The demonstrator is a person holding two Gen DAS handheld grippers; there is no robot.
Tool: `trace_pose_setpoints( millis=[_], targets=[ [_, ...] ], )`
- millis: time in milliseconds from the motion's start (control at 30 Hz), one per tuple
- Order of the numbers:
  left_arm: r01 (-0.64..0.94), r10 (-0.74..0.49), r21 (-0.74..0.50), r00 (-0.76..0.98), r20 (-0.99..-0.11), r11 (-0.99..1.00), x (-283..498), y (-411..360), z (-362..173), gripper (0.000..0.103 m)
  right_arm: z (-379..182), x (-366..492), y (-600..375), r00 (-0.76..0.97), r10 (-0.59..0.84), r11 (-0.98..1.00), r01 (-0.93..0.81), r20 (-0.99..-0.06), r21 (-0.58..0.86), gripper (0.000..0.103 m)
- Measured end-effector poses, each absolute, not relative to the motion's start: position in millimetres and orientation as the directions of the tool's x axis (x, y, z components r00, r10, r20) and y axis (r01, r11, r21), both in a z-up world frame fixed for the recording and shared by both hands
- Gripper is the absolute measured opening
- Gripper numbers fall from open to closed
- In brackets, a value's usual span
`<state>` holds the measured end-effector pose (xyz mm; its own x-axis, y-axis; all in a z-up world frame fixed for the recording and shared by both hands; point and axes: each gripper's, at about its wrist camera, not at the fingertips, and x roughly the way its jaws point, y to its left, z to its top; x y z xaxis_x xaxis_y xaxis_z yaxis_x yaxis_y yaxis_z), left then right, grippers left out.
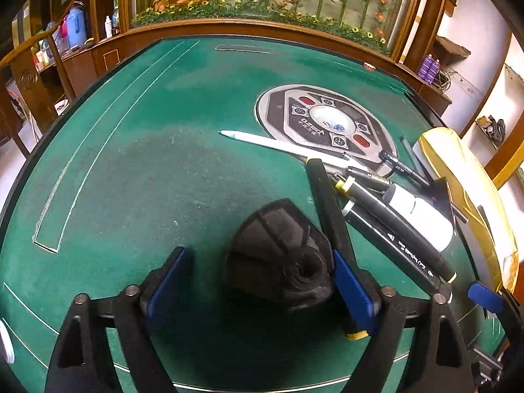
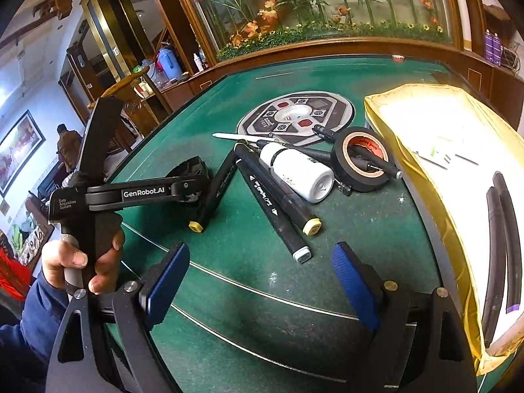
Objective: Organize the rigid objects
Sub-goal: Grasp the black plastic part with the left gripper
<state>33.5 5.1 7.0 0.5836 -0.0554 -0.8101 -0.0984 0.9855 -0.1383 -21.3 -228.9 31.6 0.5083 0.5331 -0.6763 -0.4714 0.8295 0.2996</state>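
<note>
My left gripper [image 1: 258,278] is open over the green table, with a black plastic part [image 1: 278,249] lying between its fingers, near the right pad. A black marker with a yellow cap [image 1: 330,226] lies along that pad. More black markers [image 1: 402,245], a white bottle [image 1: 422,213] and a white pen [image 1: 278,144] lie to the right. My right gripper [image 2: 262,281] is open and empty above the felt. Ahead of it lie black markers [image 2: 278,203], the white bottle [image 2: 294,173] and a roll of black tape [image 2: 360,163]. The left gripper [image 2: 183,186] shows at the left.
A yellow padded bag [image 2: 458,163] lies on the table's right side with black tubes [image 2: 497,245] on it. A round control panel [image 2: 294,114] sits in the table's middle. A wooden cabinet with artificial flowers [image 2: 311,16] stands behind the table.
</note>
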Motion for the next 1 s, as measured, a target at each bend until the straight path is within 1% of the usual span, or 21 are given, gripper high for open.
trace_pose_setpoints(
  millis=[33, 67, 133, 267, 367, 433, 500, 567, 633, 667, 700, 733, 767, 800, 900, 1000],
  targets=[
    [-0.092, -0.065, -0.147, 0.588, -0.806, 0.985, 32, 6, 8, 0.074, 31, -21, -229, 0.507, 0.533, 0.829, -0.47, -0.677, 0.302, 0.088],
    [-0.091, -0.07, -0.152, 0.59, -0.804, 0.984, 30, 7, 9, 0.07, 31, -21, -229, 0.505, 0.533, 0.83, -0.468, -0.679, 0.303, 0.088],
    [-0.108, -0.034, -0.123, 0.596, -0.802, 0.987, 20, 10, 10, 0.07, 31, -19, -230, 0.506, 0.532, 0.832, -0.463, -0.679, 0.306, 0.088],
    [-0.109, -0.057, -0.152, 0.602, -0.796, 0.982, 5, 26, 9, 0.068, 30, -19, -230, 0.513, 0.52, 0.84, -0.455, -0.683, 0.298, 0.088],
    [-0.12, -0.064, -0.171, 0.606, -0.793, 0.978, 4, 35, 8, 0.069, 34, -22, -224, 0.533, 0.494, 0.85, -0.461, -0.687, 0.254, 0.088],
    [-0.131, -0.058, -0.173, 0.611, -0.79, 0.976, 5, 37, 8, 0.069, 39, -26, -217, 0.549, 0.498, 0.845, -0.483, -0.671, 0.232, 0.088],
    [-0.136, -0.046, -0.162, 0.615, -0.787, 0.977, 7, 35, 7, 0.07, 43, -26, -205, 0.535, 0.512, 0.831, -0.507, -0.672, 0.23, 0.088],
    [-0.139, -0.044, -0.164, 0.618, -0.785, 0.977, 8, 36, 7, 0.07, 45, -18, -188, 0.495, 0.52, 0.819, -0.519, -0.696, 0.243, 0.088],
    [-0.14, -0.049, -0.172, 0.62, -0.783, 0.975, 8, 38, 7, 0.07, 46, -7, -175, 0.468, 0.526, 0.815, -0.514, -0.71, 0.266, 0.084],
    [-0.142, -0.051, -0.177, 0.621, -0.782, 0.974, 7, 39, 7, 0.07, 45, 1, -167, 0.446, 0.527, 0.815, -0.508, -0.723, 0.28, 0.076],
    [-0.145, -0.053, -0.182, 0.623, -0.781, 0.973, 7, 40, 7, 0.07, 44, 10, -159, 0.427, 0.528, 0.814, -0.502, -0.734, 0.293, 0.065],
    [-0.15, -0.055, -0.188, 0.624, -0.78, 0.971, 7, 41, 7, 0.07, 42, 18, -153, 0.413, 0.528, 0.813, -0.497, -0.742, 0.303, 0.06],
    [-0.154, -0.055, -0.193, 0.625, -0.778, 0.969, 6, 42, 7, 0.07, 39, 25, -147, 0.396, 0.526, 0.814, -0.491, -0.752, 0.31, 0.049],
    [-0.16, -0.052, -0.194, 0.626, -0.778, 0.968, 6, 43, 7, 0.07, 35, 33, -142, 0.378, 0.52, 0.82, -0.473, -0.766, 0.323, 0.043],
    [-0.162, -0.047, -0.189, 0.625, -0.779, 0.969, 7, 42, 7, 0.07, 23, 52, -129, 0.33, 0.515, 0.829, -0.425, -0.791, 0.363, 0.043],
    [-0.162, -0.044, -0.185, 0.625, -0.78, 0.969, 7, 42, 7, 0.07, 18, 64, -116, 0.361, 0.453, 0.864, -0.403, -0.815, 0.302, 0.042]
  ],
)
